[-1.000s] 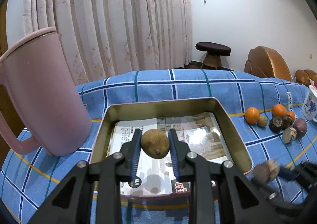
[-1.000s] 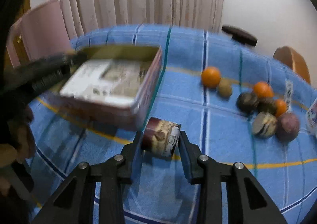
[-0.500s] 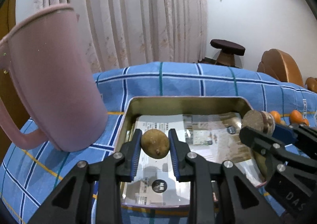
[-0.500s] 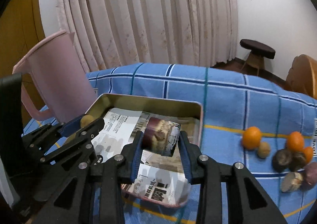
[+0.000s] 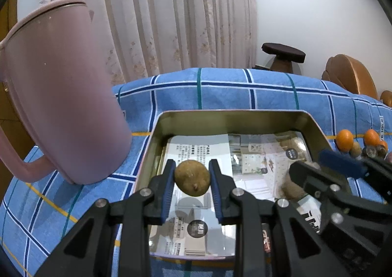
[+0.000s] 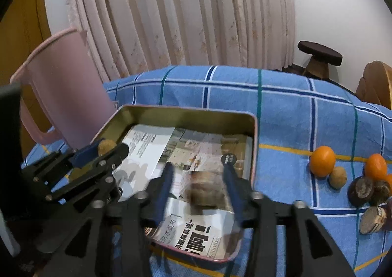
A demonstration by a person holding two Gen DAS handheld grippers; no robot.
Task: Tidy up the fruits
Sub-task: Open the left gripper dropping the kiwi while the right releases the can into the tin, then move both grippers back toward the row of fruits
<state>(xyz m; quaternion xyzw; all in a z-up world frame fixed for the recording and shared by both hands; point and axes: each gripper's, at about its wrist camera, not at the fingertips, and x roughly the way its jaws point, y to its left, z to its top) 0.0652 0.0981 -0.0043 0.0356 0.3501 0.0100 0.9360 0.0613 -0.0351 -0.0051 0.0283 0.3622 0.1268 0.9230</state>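
Brown round fruit (image 5: 192, 181) pinched in left claw (image 5: 192, 182), held over tin tray (image 5: 227, 118), near-left part above newspaper lining (image 5: 201, 149). No long axis to mind; drop path straight down.
Right claw (image 6: 199, 187) jaws just been opening, now wide; cut brown-white fruit (image 6: 202, 192), blurred, sits loose between them over tray's right half, pads off it.
Both claws over tray, left one nearer pink jug (image 5: 58, 91).
Remaining fruits (image 6: 343, 176) on blue checked surface (image 6: 281, 115), right of tray, nearer right claw.
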